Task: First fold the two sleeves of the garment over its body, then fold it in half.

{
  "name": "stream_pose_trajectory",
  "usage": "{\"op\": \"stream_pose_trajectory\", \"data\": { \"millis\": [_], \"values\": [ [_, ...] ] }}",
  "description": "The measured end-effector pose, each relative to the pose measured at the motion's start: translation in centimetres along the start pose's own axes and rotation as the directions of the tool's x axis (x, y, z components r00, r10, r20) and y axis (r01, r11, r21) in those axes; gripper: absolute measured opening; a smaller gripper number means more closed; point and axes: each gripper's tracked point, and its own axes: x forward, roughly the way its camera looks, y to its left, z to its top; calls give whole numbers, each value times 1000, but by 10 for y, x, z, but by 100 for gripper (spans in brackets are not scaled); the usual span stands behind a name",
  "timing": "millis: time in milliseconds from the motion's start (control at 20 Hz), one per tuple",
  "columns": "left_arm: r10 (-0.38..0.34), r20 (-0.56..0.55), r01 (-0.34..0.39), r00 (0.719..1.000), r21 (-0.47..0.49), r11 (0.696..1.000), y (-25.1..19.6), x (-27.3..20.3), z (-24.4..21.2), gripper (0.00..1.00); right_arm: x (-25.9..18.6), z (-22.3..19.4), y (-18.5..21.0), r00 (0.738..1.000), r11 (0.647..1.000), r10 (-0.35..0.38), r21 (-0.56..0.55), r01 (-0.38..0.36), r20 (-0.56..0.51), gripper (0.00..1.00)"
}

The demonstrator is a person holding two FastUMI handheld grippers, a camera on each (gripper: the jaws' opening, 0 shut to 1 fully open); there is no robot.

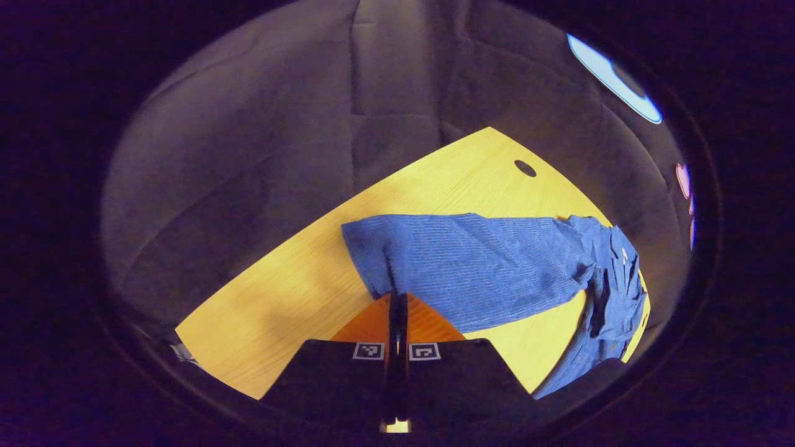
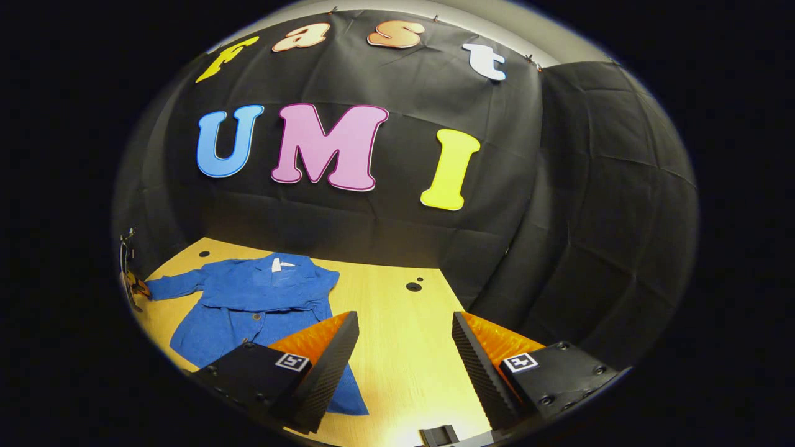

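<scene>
my left hand-held gripper [image 1: 397, 298] clenched on sleeve [image 1: 435, 261] end of blue garment [image 2: 261, 298], spread on table [image 2: 397, 347] nr its far left corner; right hand-held gripper [image 2: 404, 347] released, jaws apart above table.

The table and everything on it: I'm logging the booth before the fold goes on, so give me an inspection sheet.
Surface: yellow wooden table, round holes in it.
Job's things: blue garment lies spread out; one sleeve stretched flat, not yet folded over the body.
Clutter: nothing seen.
Grippers: left gripper shut, fingers closed at the sleeve's cuff edge; whether cloth is pinched cannot be told. Right gripper open, held above the table beside the garment.
Cables: nothing seen.
Surroundings: black cloth wall behind and beside the table.
</scene>
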Motion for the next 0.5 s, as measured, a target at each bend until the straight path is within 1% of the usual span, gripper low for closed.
{"op": "stream_pose_trajectory", "data": {
  "millis": [50,150,200,300,350,450,500],
  "values": [
    [-10,27,10,1000,14,1000,-6,-8,7,0,5,1,-1,1000,1000,9,5,-9,0,96],
    [-66,107,58,992,75,996,-36,-29,24,0,13,2,-4,1000,1000,27,11,-27,11,96],
    [-115,141,101,983,101,990,-61,-40,30,0,18,3,-3,999,999,41,10,-41,18,96],
    [-218,177,192,960,154,969,-123,-65,30,0,27,-6,0,997,997,74,8,-74,4,96],
    [-268,191,232,944,191,954,-151,-76,28,0,33,-10,0,997,997,81,9,-81,-3,96],
    [-336,230,262,913,301,917,-212,-100,20,0,43,-15,1,995,995,96,37,-96,-10,96],
    [-397,230,295,888,375,879,-249,-108,6,0,46,-18,2,994,993,104,57,-103,-18,96]
  ]
}}
